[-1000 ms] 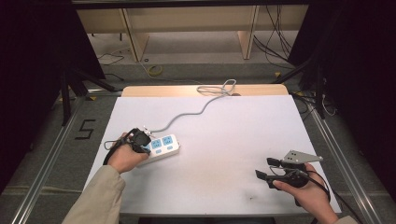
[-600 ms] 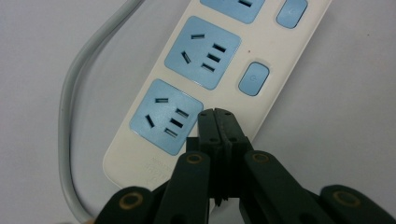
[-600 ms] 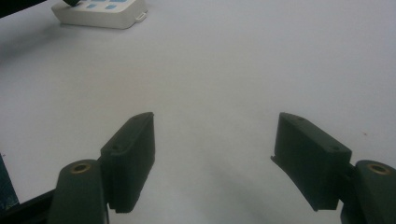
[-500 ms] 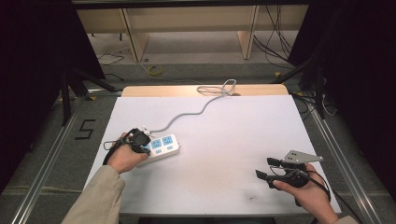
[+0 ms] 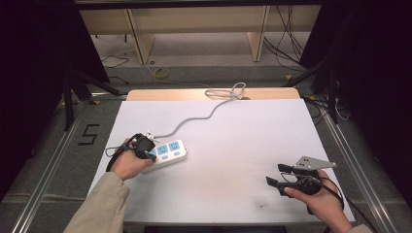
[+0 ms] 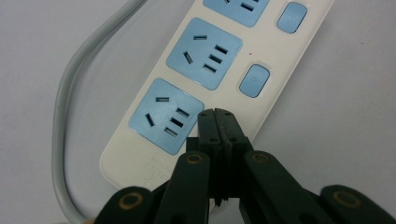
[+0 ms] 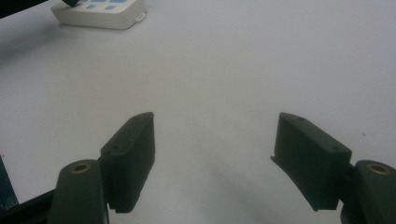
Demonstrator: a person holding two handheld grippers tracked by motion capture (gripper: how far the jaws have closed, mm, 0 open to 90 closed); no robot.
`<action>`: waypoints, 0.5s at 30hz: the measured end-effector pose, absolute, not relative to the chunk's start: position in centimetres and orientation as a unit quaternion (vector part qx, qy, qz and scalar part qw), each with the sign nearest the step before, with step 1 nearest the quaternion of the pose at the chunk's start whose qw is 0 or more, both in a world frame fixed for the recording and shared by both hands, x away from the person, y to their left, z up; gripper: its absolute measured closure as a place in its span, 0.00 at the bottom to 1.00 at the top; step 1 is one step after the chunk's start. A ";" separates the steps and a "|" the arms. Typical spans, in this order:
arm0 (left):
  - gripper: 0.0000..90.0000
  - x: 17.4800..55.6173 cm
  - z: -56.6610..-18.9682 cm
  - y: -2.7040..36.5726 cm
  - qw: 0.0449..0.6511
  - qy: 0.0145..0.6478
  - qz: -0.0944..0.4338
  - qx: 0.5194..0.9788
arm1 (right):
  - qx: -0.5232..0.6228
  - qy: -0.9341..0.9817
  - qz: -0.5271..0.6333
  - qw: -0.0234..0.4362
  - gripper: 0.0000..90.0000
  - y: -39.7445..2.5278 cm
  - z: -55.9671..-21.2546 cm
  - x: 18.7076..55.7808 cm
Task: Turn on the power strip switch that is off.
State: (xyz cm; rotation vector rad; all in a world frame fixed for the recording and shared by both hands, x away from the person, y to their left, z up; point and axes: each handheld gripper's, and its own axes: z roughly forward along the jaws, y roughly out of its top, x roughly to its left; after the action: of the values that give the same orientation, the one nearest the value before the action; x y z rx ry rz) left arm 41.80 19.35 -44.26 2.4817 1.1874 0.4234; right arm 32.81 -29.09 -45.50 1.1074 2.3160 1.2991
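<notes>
A white power strip with blue sockets lies at the left of the white table; its grey cable runs to the back edge. My left gripper is shut, its tips pressed together over the strip beside the nearest socket and below a blue switch. Nothing is held between them. My right gripper hovers open near the front right of the table, jaws wide apart over bare surface, pointing toward the strip.
The table has a wooden strip along its back edge, where the cable coils. Metal rails run down both sides. Shelving legs and loose wires sit on the floor behind.
</notes>
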 end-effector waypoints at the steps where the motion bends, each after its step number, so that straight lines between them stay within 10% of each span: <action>1: 1.00 41.8 -44.3 19.3 0.178 0.420 0.150 0.877 | 0.381 0.798 0.447 0.132 0.33 -29.1 -45.5 32.8; 15: 1.00 41.8 -44.2 19.5 0.182 0.422 0.152 0.875 | 0.381 0.798 0.447 0.132 0.33 -29.1 -45.5 32.8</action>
State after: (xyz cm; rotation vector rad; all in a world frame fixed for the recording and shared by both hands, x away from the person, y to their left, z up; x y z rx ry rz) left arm 41.82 19.47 -44.16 2.4704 1.1898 0.4293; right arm 32.82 -29.11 -45.51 1.1073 2.3169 1.2981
